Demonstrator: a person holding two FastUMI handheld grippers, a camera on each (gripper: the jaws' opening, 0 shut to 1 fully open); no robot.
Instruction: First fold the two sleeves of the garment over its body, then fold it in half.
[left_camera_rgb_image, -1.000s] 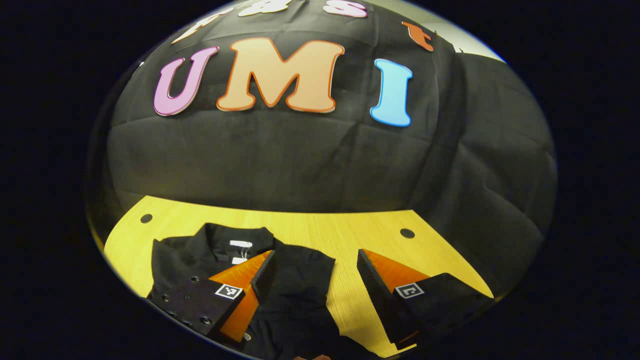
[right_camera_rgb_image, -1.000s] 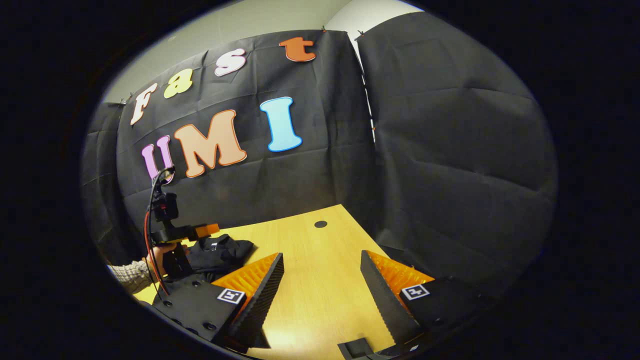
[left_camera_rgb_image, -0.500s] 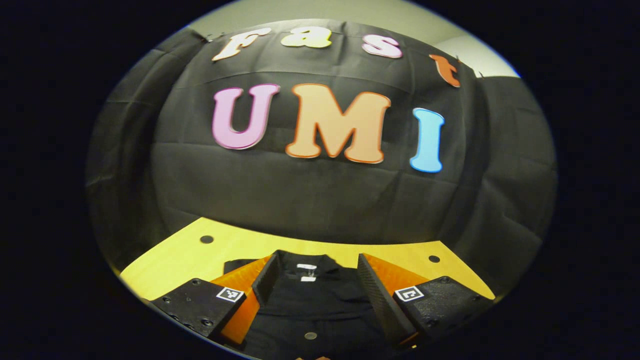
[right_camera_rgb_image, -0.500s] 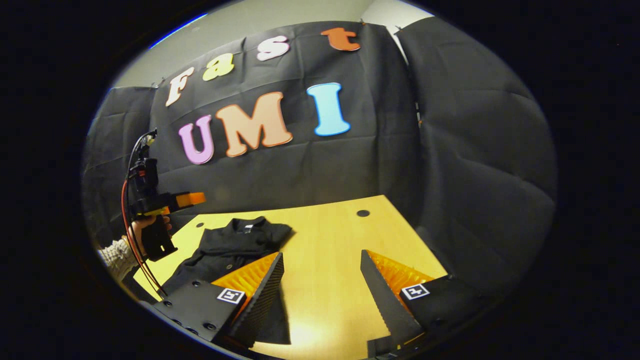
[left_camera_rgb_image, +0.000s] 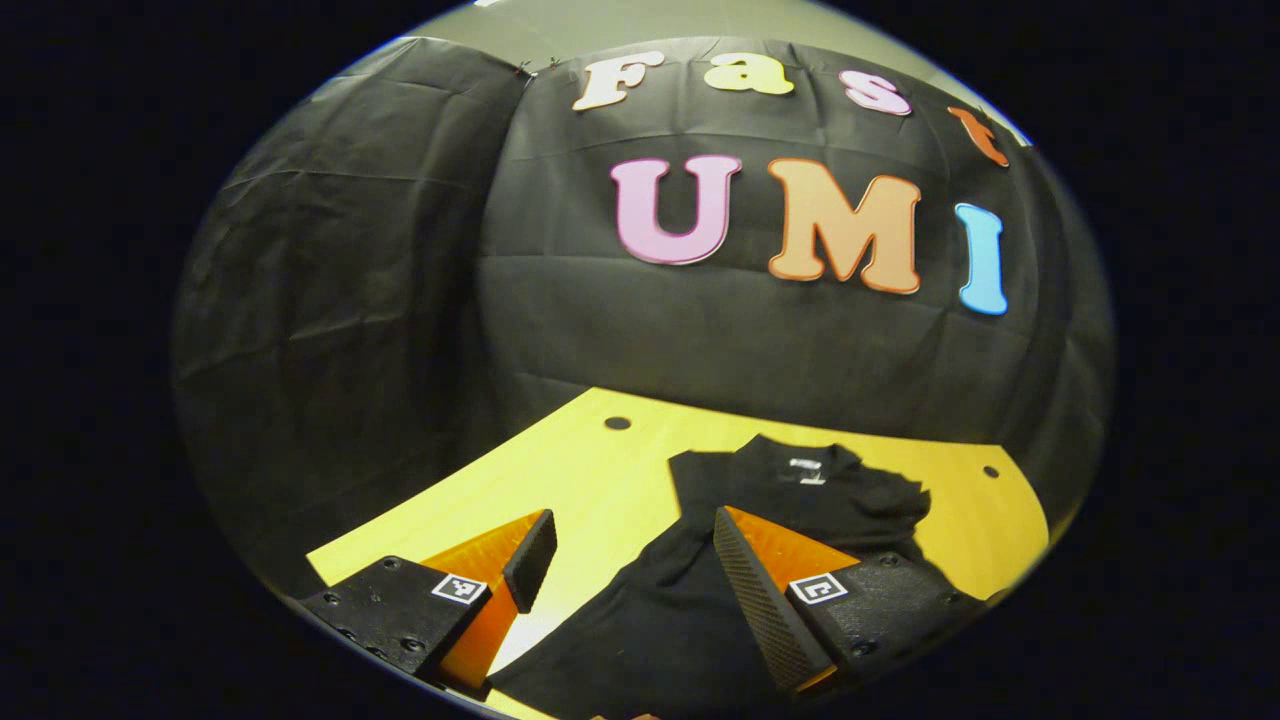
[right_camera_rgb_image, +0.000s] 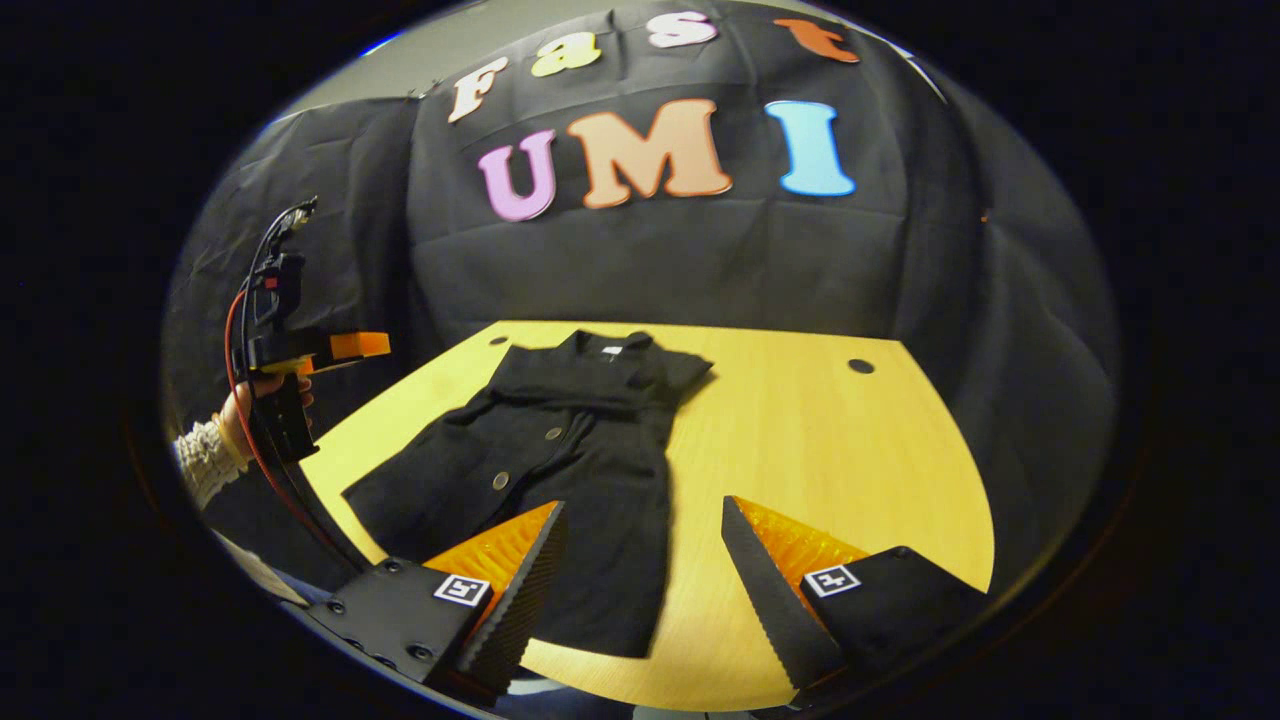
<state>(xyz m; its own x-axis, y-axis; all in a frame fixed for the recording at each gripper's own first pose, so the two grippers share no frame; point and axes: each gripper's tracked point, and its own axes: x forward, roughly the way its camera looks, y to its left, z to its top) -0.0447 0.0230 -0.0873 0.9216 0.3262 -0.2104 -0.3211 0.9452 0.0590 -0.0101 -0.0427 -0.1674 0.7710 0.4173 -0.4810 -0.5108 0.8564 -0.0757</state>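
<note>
I hold both tools above the desk (right_camera_rgb_image: 820, 450) to choose my first grip. The left tool (left_camera_rgb_image: 625, 570) and the right tool (right_camera_rgb_image: 645, 590) are spread and hold nothing. The black garment (right_camera_rgb_image: 570, 470) lies flat with the collar at the far side; the cloth looks soft, with round buttons.

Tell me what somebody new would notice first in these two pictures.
The black short-sleeved garment with buttons lies spread on the yellow wooden table, collar toward the booth's wall. In the right gripper view the right hand-held gripper hangs open over the garment's near hem, and the left hand-held gripper is raised in a hand beyond the table's left edge.
</note>
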